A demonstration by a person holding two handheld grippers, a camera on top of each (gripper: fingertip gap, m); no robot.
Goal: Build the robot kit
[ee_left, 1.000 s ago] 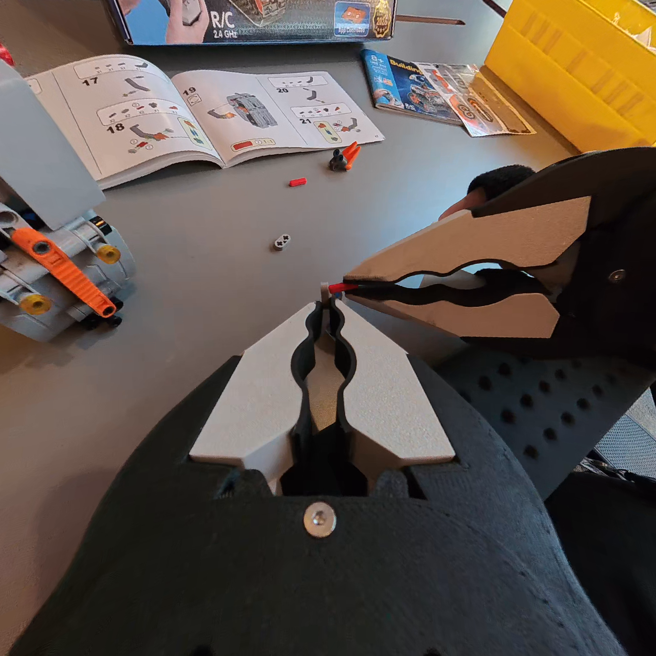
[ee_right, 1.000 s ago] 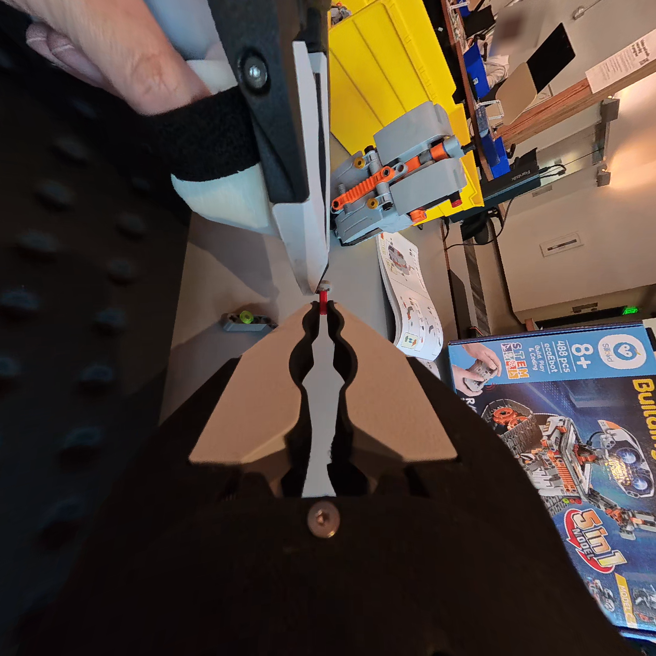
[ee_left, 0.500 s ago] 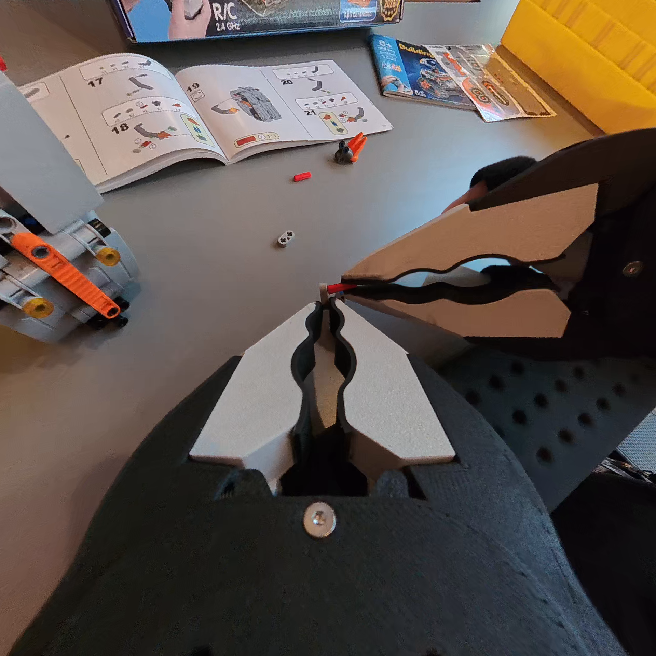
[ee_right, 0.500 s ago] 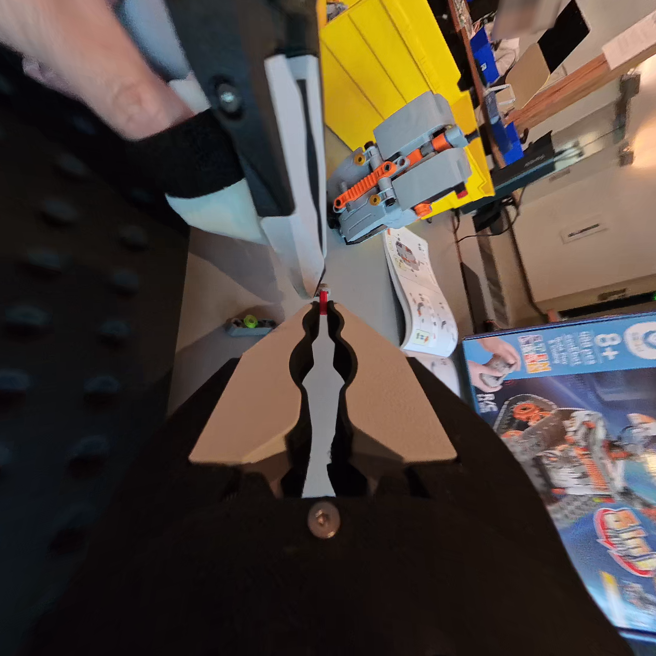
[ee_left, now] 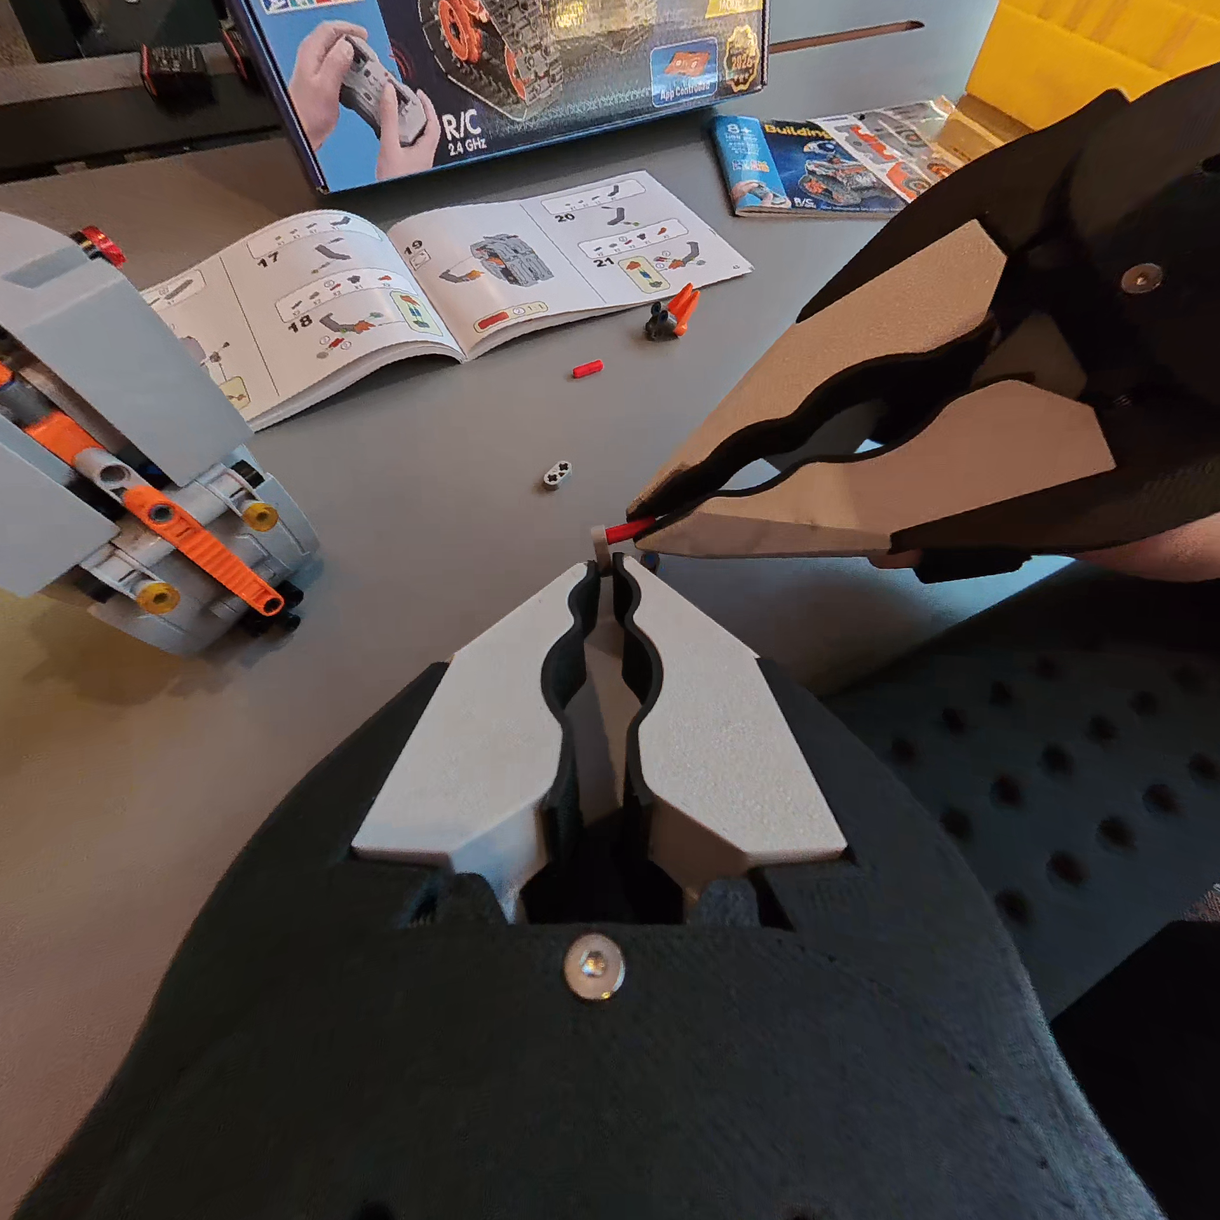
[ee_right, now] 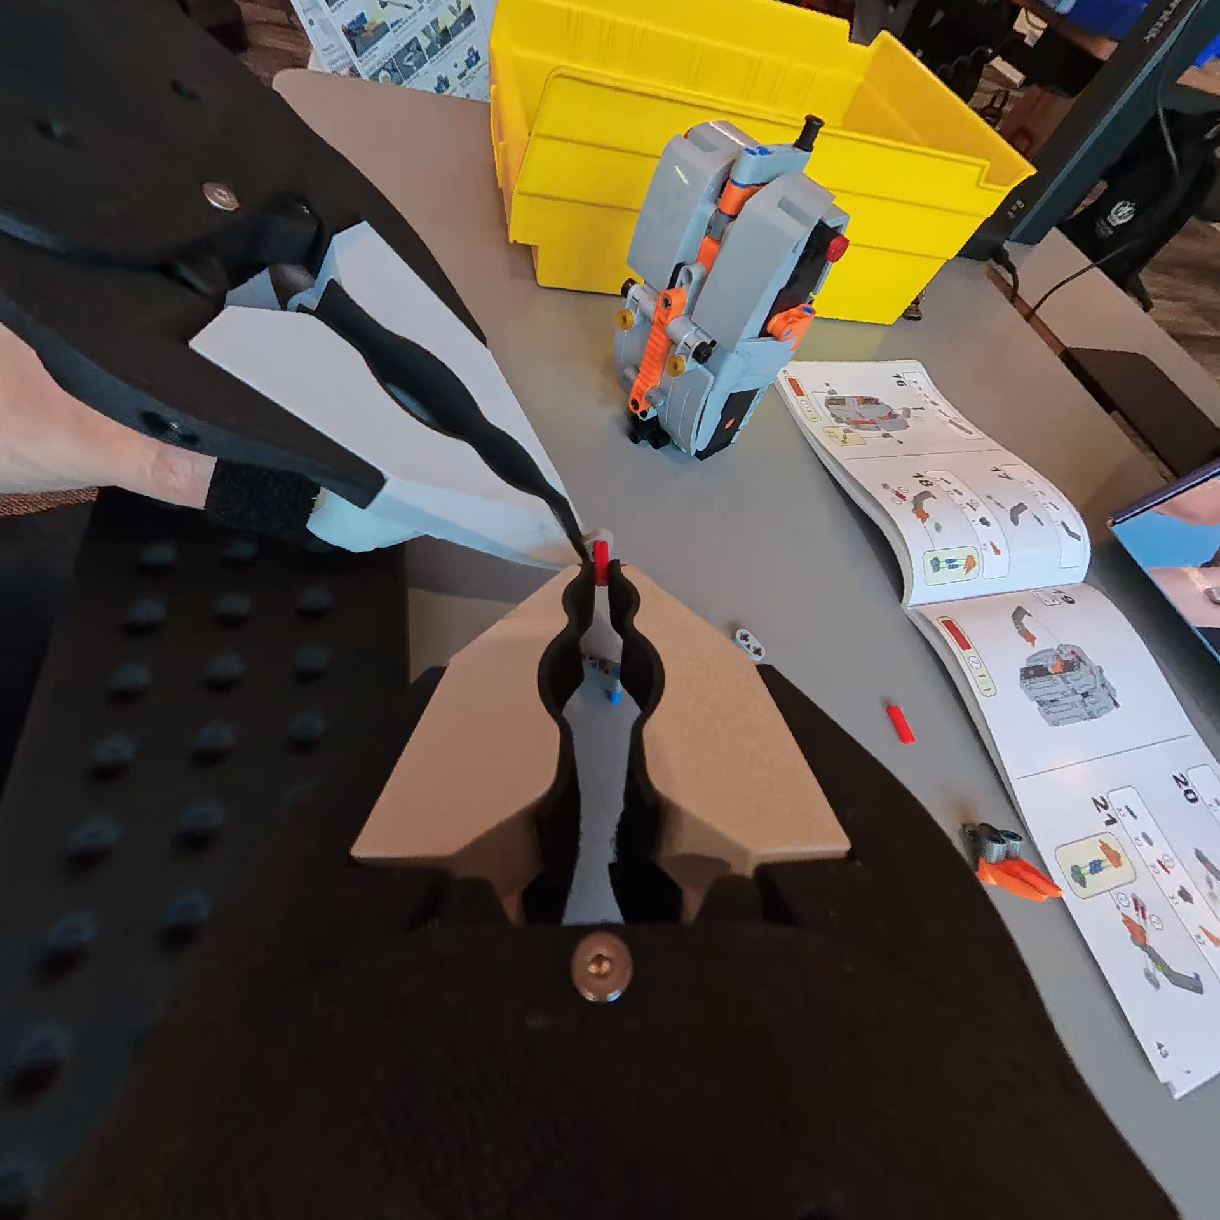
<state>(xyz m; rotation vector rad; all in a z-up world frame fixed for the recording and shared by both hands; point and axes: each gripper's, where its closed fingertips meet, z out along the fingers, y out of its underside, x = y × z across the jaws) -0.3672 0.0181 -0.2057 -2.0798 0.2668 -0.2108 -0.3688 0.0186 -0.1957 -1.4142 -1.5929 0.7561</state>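
Note:
My left gripper [ee_left: 604, 566] is shut on a small light grey connector piece [ee_left: 599, 542] held above the grey table [ee_left: 409, 449]. My right gripper [ee_right: 599, 572] is shut on a short red pin [ee_right: 601, 558], whose free end meets the grey piece [ee_right: 606, 536]. In the left wrist view the right gripper [ee_left: 643, 525] comes in from the right with the red pin [ee_left: 627, 530] pointing left into the grey piece. In the right wrist view the left gripper [ee_right: 579, 542] comes in from the upper left. Both tips touch at the joint.
A grey and orange brick model [ee_right: 716, 290] stands before yellow bins [ee_right: 726, 132]. An open instruction booklet [ee_left: 422, 290], a loose red pin [ee_left: 587, 368], a small grey connector [ee_left: 558, 474], an orange and dark part [ee_left: 673, 313], a blue box [ee_left: 502, 79] and a leaflet [ee_left: 825, 165] lie on the table. The grippers are tip to tip, or close to it.
Both grippers stayed shut and joined at the tips. The right gripper has rolled, so its view now shows the table level. The left view has tilted up slightly.

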